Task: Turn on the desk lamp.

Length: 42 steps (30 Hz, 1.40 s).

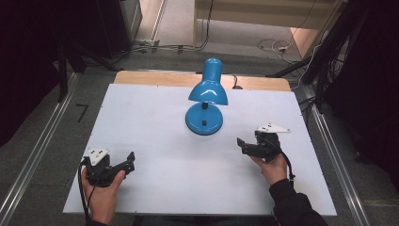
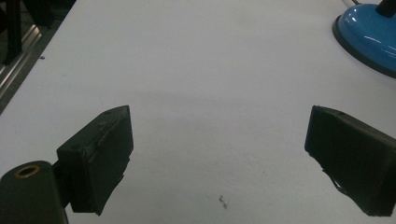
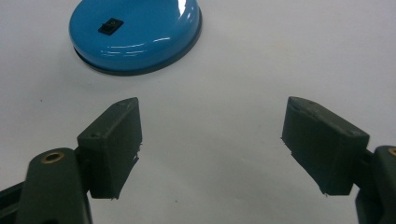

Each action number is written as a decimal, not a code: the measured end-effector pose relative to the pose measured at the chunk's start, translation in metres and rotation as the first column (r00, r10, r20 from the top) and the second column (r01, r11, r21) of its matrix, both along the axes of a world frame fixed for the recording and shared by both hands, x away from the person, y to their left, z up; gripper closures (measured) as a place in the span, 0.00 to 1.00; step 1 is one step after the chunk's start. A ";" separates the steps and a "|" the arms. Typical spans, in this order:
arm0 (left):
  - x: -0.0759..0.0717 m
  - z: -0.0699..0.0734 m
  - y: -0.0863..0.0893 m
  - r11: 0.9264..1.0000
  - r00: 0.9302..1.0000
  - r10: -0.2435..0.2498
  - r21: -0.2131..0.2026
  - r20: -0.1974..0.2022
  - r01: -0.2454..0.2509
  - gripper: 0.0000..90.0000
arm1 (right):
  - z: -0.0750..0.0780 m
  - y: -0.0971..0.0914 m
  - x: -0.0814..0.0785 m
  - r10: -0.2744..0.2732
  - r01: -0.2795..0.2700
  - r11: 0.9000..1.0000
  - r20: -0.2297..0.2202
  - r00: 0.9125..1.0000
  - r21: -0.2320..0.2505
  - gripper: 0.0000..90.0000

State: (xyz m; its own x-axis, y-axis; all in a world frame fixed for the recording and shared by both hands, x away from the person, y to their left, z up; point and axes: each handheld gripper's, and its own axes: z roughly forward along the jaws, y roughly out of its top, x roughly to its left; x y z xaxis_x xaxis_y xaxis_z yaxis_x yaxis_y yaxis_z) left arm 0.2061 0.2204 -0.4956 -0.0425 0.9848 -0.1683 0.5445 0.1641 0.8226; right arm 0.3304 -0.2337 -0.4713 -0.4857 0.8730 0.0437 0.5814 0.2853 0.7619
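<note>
Lamp (image 1: 206, 96), blue, stands upright a little behind the middle of the white worktop (image 1: 141, 113), its shade tilted forward over a round base (image 3: 135, 35) that carries a small black rocker switch (image 3: 110, 25). The right gripper (image 1: 245, 146) is the nearer one, just off the base's right front, jaws spread wide and empty; in the right gripper view the switch sits up and left of the gap. The left gripper (image 1: 128, 162) rests well apart near the front left corner, also wide open with nothing in it.

The step in hand looks like an approach to the base or its switch. To press the switch, one right jaw tip should probably come down squarely on the rocker, since a sideways push could slide the light base. The left gripper could steady the base rim (image 2: 369, 42).

Open worktop lies on all sides of the lamp; the overhanging shade limits a straight descent from above, and the right edge runs close beside the right hand (image 1: 272, 168).
</note>
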 end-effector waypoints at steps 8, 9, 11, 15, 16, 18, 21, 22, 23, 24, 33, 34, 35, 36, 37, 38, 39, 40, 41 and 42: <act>0.000 0.000 0.000 1.000 1.000 -0.002 -0.001 0.003 0.002 0.09 | -0.002 0.007 0.004 0.001 -0.001 1.000 -0.003 1.000 -0.007 0.21; 0.000 0.000 0.000 1.000 1.000 -0.002 -0.001 0.003 0.002 0.09 | -0.002 0.008 0.006 0.005 -0.005 1.000 0.000 1.000 -0.009 0.21; 0.000 0.000 0.000 1.000 1.000 -0.002 -0.001 0.003 0.002 0.09 | -0.002 0.010 0.006 0.004 -0.004 1.000 -0.001 1.000 -0.007 0.21; 0.000 0.000 0.000 1.000 1.000 -0.003 -0.003 0.005 0.003 0.09 | -0.003 0.012 0.008 0.005 -0.005 1.000 0.005 1.000 -0.007 0.21; 0.000 0.000 0.000 1.000 1.000 -0.003 -0.003 0.005 0.003 0.09 | -0.003 0.014 0.009 0.006 -0.006 1.000 0.006 1.000 -0.010 0.21; 0.000 0.000 0.000 1.000 1.000 -0.003 -0.003 0.005 0.003 0.09 | -0.003 0.016 0.010 0.004 -0.004 1.000 0.007 1.000 -0.010 0.21; 0.000 0.000 0.000 1.000 1.000 -0.004 -0.004 0.005 0.004 0.09 | -0.003 0.019 0.011 0.007 -0.007 1.000 0.010 1.000 -0.012 0.21; 0.000 0.000 0.000 1.000 1.000 -0.004 -0.005 0.005 0.004 0.09 | -0.003 0.020 0.012 0.007 -0.007 1.000 0.009 1.000 -0.014 0.21; 0.000 0.000 0.000 1.000 1.000 -0.004 -0.005 0.005 0.004 0.09 | -0.004 0.021 0.012 0.010 -0.009 1.000 0.011 1.000 -0.015 0.21; 0.000 0.000 0.000 1.000 1.000 -0.005 -0.004 0.005 0.005 0.09 | -0.004 0.022 0.013 0.009 -0.009 1.000 0.009 1.000 -0.014 0.21; 0.000 0.000 0.000 1.000 1.000 -0.007 -0.006 0.007 0.007 0.09 | -0.004 0.035 0.017 0.023 -0.023 1.000 0.012 1.000 -0.013 0.22; 0.000 0.000 0.000 1.000 1.000 -0.006 -0.006 0.007 0.006 0.09 | -0.004 0.037 0.017 0.023 -0.023 1.000 0.012 1.000 -0.012 0.22; 0.000 0.000 0.000 1.000 1.000 -0.006 -0.007 0.007 0.006 0.09 | -0.004 0.038 0.018 0.026 -0.025 1.000 0.012 1.000 -0.011 0.22; 0.000 0.000 0.000 1.000 1.000 -0.006 -0.007 0.007 0.007 0.09 | -0.004 0.040 0.019 0.023 -0.023 1.000 0.013 1.000 -0.009 0.22; 0.000 0.000 0.000 1.000 1.000 -0.006 -0.008 0.007 0.006 0.09 | -0.005 0.041 0.020 0.022 -0.022 1.000 0.013 1.000 -0.010 0.22; 0.000 0.000 0.001 1.000 1.000 -0.006 -0.007 0.007 0.006 0.09 | -0.005 0.041 0.020 0.022 -0.022 1.000 0.013 1.000 -0.010 0.22; 0.000 0.000 0.001 1.000 1.000 -0.006 -0.008 0.007 0.006 0.09 | -0.006 0.044 0.022 0.021 -0.021 1.000 0.011 1.000 -0.013 0.22; 0.000 0.000 0.001 1.000 1.000 -0.006 -0.008 0.007 0.006 0.09 | -0.006 0.044 0.022 0.021 -0.021 1.000 0.011 1.000 -0.013 0.22; 0.000 0.000 0.001 1.000 1.000 -0.006 -0.008 0.007 0.006 0.09 | -0.007 0.046 0.024 0.021 -0.021 1.000 0.010 1.000 -0.012 0.22; 0.000 0.000 0.001 1.000 1.000 -0.007 -0.009 0.008 0.007 0.09 | -0.007 0.046 0.024 0.021 -0.021 1.000 0.010 1.000 -0.012 0.22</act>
State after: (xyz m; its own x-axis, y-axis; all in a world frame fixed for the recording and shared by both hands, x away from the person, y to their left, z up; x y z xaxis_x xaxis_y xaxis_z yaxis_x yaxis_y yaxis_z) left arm 0.2058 0.2210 -0.4954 -0.0343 0.9835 -0.1778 0.5389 0.1680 0.8255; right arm 0.3545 -0.1875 -0.4781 -0.5042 0.8631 0.0284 0.5674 0.3063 0.7644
